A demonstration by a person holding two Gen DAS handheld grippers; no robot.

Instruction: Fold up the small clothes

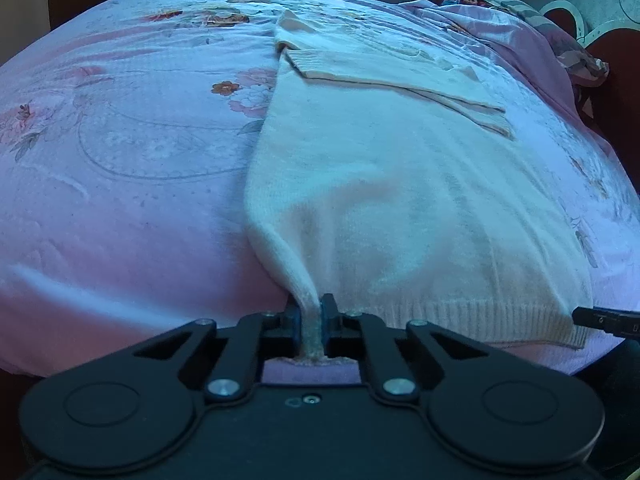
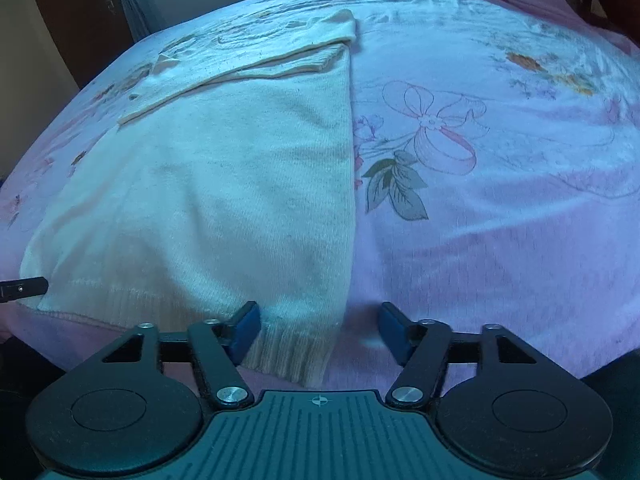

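Pinched cloth sits right at the lens: the left gripper (image 1: 311, 322) has its blue pads closed tight on the near-left corner of the cream sweater (image 1: 380, 208), pulling that corner into a narrow ridge toward 6 o'clock. From that view the sweater runs from the hem at 6 o'clock up toward 12 across the pink floral bedsheet (image 1: 120, 168), with a sleeve (image 1: 400, 80) already folded across its upper part. On the other side, the right gripper (image 2: 320, 330) stands wide open and holds nothing, its left pad touching the ribbed hem (image 2: 288, 348) and its right pad over bare sheet. To do this step well, I judge the right tongs should shift toward 9 o'clock so both pads straddle the hem corner, close fully, and then both corners rise level together, so the fold toward 12 o'clock lands square rather than skewed.
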